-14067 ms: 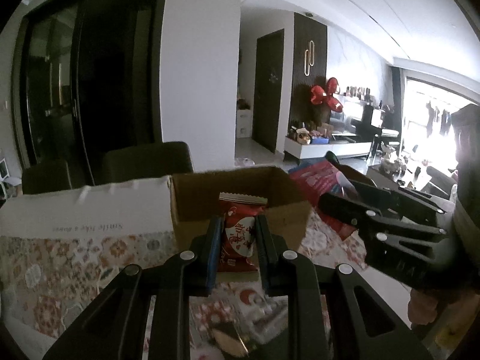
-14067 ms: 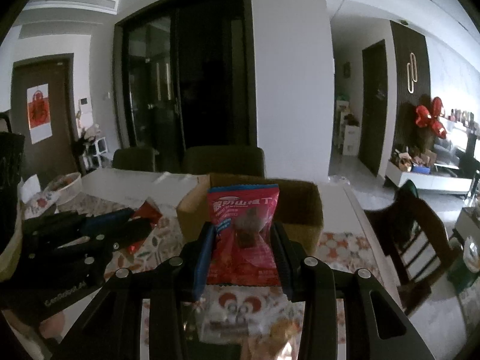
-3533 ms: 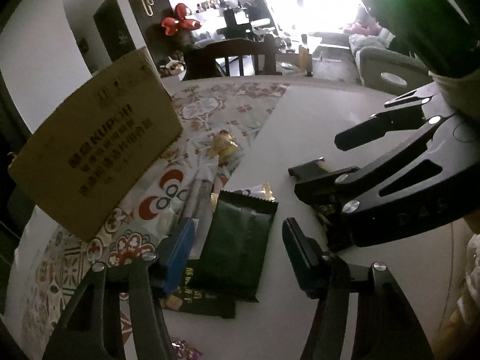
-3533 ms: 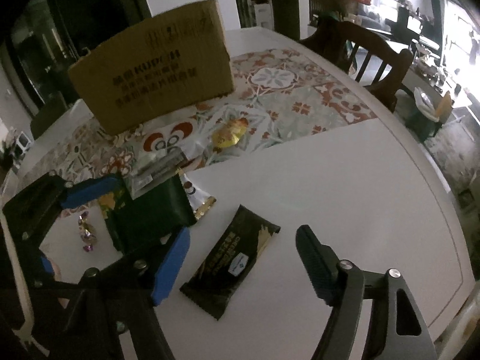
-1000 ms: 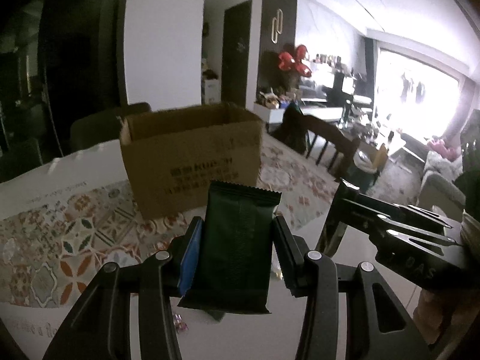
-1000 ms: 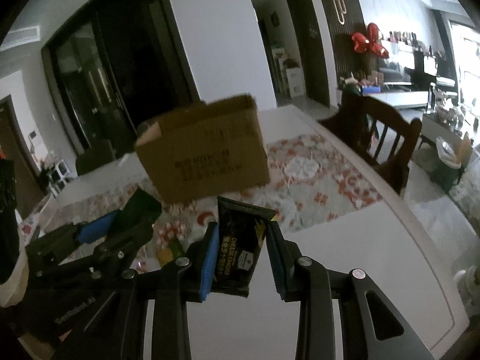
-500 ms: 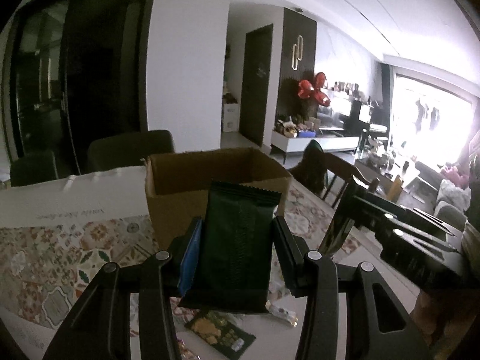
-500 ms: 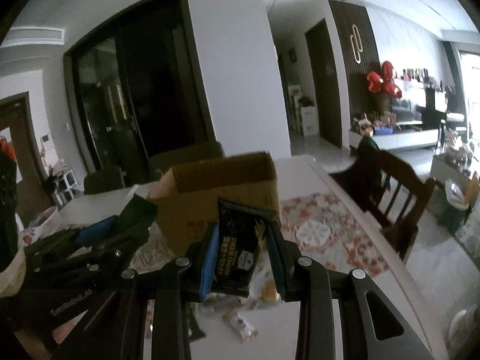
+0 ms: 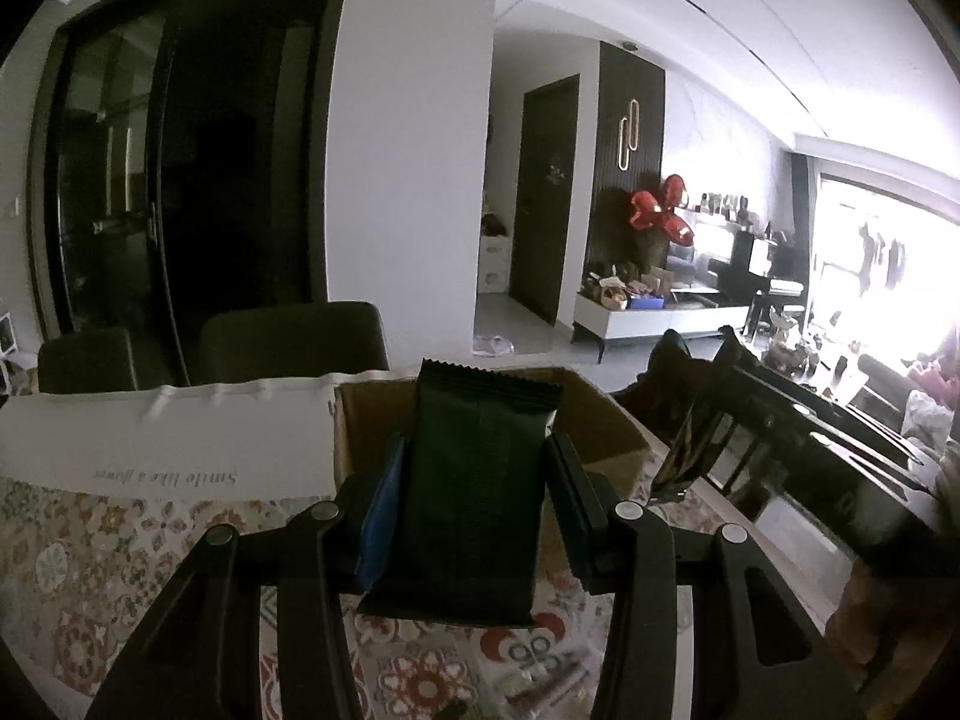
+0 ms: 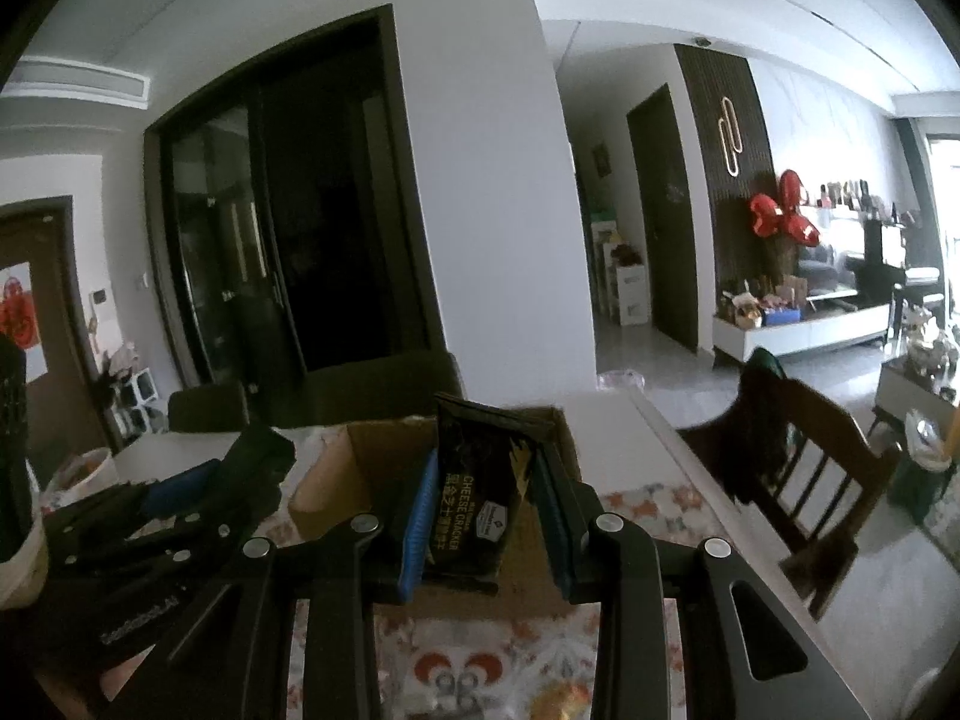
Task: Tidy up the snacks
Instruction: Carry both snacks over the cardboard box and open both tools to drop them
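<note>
A dark green packet (image 9: 480, 498) is clamped in the left tongs (image 9: 474, 516), a cheese cracker packet (image 10: 480, 492) in the right tongs (image 10: 486, 516), cardboard box (image 9: 594, 420) at 12 o'clock

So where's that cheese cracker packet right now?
In the right wrist view, the cheese cracker packet stands upright, clamped in the right gripper, just before the open cardboard box.

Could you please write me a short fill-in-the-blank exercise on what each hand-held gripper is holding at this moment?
1. The left hand-held gripper is shut on a dark ____ packet.
2. The packet in the right hand-held gripper reads "CHEESE ____".
3. Both packets are held up in front of an open ____ box.

Missing words: green; CRACKER; cardboard
</note>
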### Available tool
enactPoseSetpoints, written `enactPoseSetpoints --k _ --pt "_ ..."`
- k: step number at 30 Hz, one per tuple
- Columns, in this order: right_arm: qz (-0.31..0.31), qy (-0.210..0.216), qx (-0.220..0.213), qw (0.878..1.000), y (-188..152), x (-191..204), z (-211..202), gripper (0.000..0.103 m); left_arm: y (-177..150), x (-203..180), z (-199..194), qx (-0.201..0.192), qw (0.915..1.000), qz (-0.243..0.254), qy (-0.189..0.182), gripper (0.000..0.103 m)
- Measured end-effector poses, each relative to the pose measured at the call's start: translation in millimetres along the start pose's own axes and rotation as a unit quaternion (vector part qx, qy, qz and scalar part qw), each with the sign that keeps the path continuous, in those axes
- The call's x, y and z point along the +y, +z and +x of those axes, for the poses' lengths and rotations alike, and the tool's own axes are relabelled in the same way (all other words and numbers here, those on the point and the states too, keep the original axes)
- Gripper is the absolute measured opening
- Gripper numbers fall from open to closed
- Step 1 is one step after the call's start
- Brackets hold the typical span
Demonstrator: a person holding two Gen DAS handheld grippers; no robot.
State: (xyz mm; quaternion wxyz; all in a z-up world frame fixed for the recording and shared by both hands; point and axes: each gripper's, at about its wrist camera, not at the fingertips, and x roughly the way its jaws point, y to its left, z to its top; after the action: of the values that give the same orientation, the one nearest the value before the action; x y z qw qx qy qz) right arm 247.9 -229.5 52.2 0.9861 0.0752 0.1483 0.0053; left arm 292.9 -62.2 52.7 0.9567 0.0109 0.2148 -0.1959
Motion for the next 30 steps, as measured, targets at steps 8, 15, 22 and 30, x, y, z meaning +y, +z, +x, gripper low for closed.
enactPoseSetpoints --k 8,15,22,30 --pt "-0.006 0.01 0.002 1.0 16.9 1.1 39.2 0.033 18.3 12.9 31.0 0.002 0.9999 -0.016 0.006 0.046" --pt "-0.007 0.012 0.019 1.0 15.5 -0.9 76.0 0.033 29.5 18.9 68.1 0.021 0.9995 -0.023 0.006 0.046" --pt "-0.022 0.0 0.035 0.999 9.6 -0.3 111.3 0.033 26.8 30.5 113.0 0.068 0.9967 -0.045 0.009 0.046" --pt "-0.011 -0.01 0.078 0.997 -5.6 -8.9 139.0 0.053 20.3 37.3 125.8 0.082 0.9953 -0.038 0.035 0.077"
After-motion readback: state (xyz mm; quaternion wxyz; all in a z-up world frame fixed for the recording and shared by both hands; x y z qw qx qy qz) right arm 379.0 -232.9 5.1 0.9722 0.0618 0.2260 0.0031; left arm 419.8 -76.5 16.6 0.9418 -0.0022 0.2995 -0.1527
